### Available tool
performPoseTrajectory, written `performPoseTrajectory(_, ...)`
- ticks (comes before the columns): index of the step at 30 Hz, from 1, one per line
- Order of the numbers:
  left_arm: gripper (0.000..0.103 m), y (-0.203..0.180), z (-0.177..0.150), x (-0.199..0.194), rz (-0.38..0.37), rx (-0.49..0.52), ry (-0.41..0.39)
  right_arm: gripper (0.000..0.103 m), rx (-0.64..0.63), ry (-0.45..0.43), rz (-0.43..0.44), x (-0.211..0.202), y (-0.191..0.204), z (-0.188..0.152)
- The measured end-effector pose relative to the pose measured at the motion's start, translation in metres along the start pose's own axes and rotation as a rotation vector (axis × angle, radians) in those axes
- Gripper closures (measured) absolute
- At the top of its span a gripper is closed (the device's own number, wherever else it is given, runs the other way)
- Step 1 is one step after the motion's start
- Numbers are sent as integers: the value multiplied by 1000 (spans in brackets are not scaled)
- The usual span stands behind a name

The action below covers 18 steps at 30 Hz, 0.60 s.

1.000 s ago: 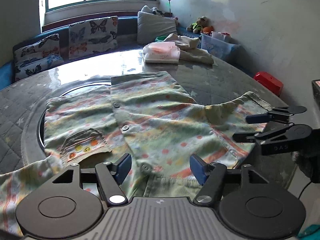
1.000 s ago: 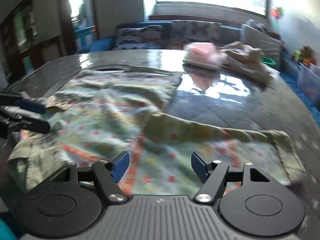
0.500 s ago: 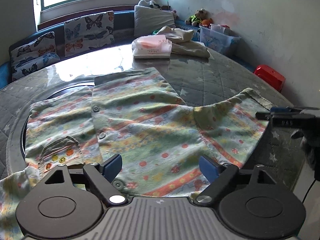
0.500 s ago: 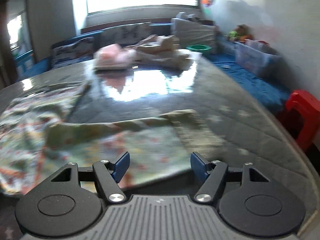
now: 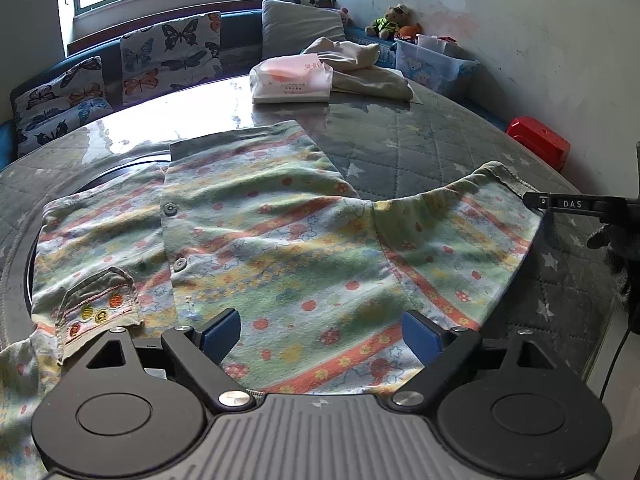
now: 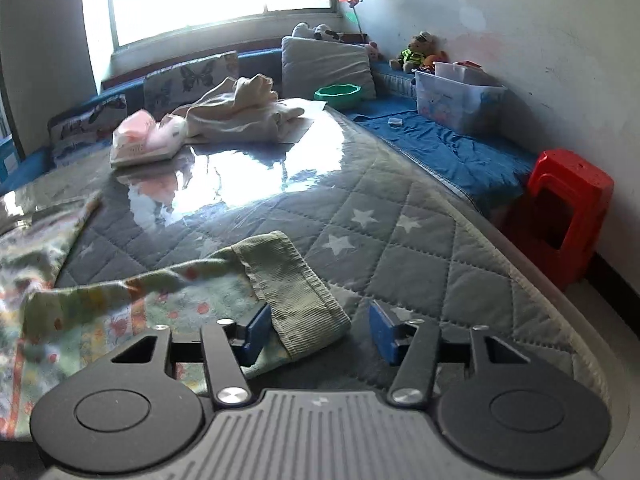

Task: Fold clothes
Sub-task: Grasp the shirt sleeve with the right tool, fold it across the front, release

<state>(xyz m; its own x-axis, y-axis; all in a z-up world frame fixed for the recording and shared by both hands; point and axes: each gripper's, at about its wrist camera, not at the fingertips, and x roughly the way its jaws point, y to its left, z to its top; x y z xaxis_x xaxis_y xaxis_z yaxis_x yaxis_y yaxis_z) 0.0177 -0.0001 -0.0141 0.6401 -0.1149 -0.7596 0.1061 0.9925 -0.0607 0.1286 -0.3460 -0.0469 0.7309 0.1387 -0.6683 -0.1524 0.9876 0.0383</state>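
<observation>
Swung over to the ribbed cuff of the flowered shirt spread on the quilted table, the right gripper is closing around it, pads not yet pressing, while the left gripper opens above the hem, so a sleeve fold looks imminent.

A floral, striped, buttoned garment lies spread flat, front up, its ribbed cuff outstretched.

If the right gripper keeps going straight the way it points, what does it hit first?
Most likely the ribbed cuff of the patterned shirt's sleeve, already lying between the closing jaws of the right gripper, nearer its left pad. Beyond it is only the quilted table cover; depth is hard to judge.
</observation>
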Motion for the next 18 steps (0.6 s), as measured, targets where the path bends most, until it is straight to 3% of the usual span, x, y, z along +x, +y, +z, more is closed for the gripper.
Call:
performPoseTrajectory(8, 12, 0, 1, 5, 8, -5, 14, 90, -7, 21, 49, -5, 8, 3)
performPoseTrajectory(18, 11, 21, 2, -5, 35, -50, -11, 95, 25, -56, 227, -44, 29, 29)
